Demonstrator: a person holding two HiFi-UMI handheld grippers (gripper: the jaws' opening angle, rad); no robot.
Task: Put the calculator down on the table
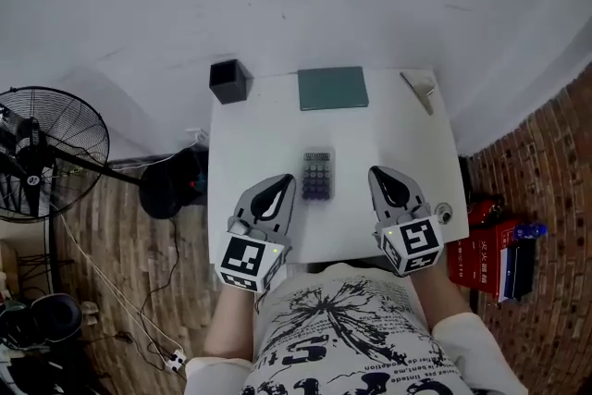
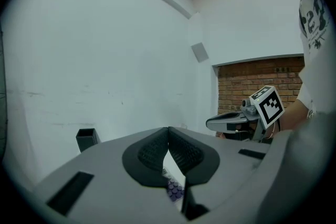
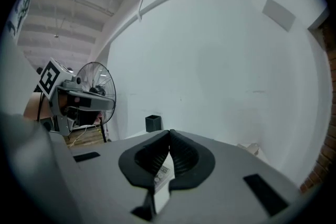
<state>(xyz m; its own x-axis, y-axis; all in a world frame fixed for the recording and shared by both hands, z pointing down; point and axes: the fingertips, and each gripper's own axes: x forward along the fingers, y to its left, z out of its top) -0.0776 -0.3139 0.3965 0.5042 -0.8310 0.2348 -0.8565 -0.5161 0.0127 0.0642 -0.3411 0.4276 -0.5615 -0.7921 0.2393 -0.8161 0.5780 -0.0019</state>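
The dark calculator [image 1: 316,174] lies flat in the middle of the white table [image 1: 407,143], with nothing holding it. My left gripper [image 1: 280,188] hovers just to its left, my right gripper [image 1: 382,176] just to its right, both apart from it. In the left gripper view the jaws [image 2: 168,131] meet at their tips with nothing between them, and the calculator's purple keys [image 2: 175,191] show below through the gap. In the right gripper view the jaws [image 3: 170,137] are likewise shut and empty. A strip of the calculator [image 3: 163,171] shows below them.
At the table's far edge stand a black square holder [image 1: 229,80], a green book [image 1: 333,88] and a small silvery object [image 1: 421,91]. A small round thing [image 1: 444,213] lies near the right front corner. A floor fan [image 1: 42,153] stands left; red boxes [image 1: 495,254] right.
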